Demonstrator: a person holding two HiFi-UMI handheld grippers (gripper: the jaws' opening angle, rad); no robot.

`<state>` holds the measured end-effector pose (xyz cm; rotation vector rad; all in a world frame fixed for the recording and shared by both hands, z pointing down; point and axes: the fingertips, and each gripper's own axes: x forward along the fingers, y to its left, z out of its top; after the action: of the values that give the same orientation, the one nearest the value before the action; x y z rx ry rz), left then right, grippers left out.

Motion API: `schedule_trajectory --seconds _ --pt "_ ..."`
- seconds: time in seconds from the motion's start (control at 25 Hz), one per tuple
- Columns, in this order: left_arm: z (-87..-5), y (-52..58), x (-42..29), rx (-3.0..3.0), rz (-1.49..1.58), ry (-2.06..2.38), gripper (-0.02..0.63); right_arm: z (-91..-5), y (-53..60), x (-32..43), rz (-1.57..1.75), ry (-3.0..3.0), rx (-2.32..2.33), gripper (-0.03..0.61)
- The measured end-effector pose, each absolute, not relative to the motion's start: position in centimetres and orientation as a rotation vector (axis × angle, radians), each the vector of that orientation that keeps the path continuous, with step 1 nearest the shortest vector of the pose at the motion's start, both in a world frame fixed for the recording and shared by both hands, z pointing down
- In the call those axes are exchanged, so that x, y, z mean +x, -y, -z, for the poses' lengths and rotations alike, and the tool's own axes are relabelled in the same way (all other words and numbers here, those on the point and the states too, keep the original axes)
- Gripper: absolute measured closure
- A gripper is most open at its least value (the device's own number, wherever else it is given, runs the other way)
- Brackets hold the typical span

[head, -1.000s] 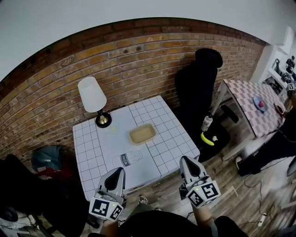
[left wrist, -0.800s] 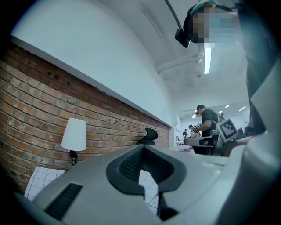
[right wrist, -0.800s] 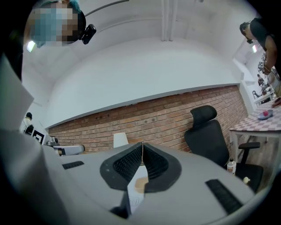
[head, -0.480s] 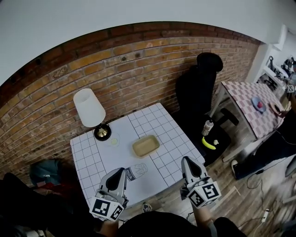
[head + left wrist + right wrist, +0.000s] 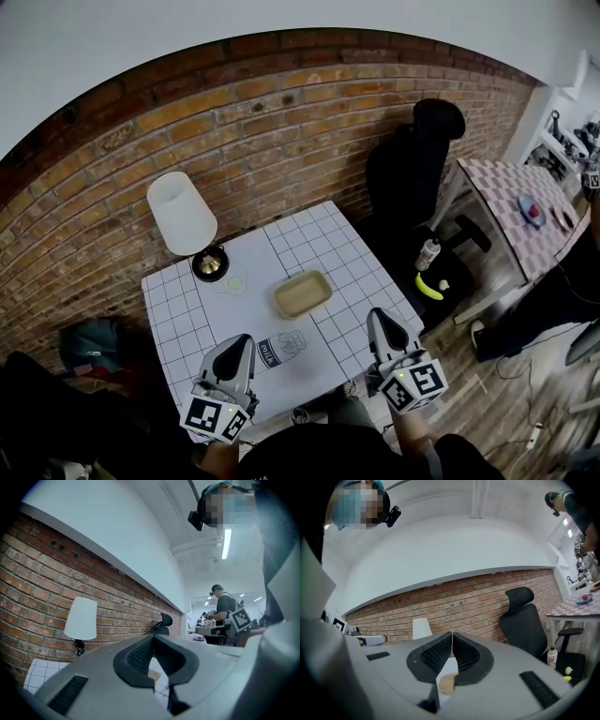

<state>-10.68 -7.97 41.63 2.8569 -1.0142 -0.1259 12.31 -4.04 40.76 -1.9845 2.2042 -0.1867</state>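
Seen from above, a small square table (image 5: 319,234) with a white grid cover stands against a brick wall. The left gripper (image 5: 236,349) hangs over the table's near edge, its jaws pressed together on nothing. The right gripper (image 5: 381,322) hangs by the near right corner, also closed and empty; each gripper's own view confirms the jaw tips meeting, left (image 5: 152,638) and right (image 5: 451,636). A milk carton (image 5: 281,348) lies on its side close to the near edge, just beside the left gripper's tip and between the two grippers. A shallow tan tray (image 5: 302,293) sits near the table's middle, beyond the carton. A white-shaded lamp (image 5: 183,217) stands at the far left corner. The likeliest risk is that closed jaws meeting the carton would shove it rather than grip it, and because it lies so near the edge, a sideways or backward nudge could roll it off the table. A wide sweep by the left gripper toward the far left corner could also knock the top-heavy lamp over.
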Motion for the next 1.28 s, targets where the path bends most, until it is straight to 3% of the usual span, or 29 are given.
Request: schedule_trajectory --seconds 1.28 --pt "-49.8 16.5 -7.0 2.503 0.011 1.446 0.601 -50.2 19.6 15.4 0.439 -2.61 -1.671 0.572"
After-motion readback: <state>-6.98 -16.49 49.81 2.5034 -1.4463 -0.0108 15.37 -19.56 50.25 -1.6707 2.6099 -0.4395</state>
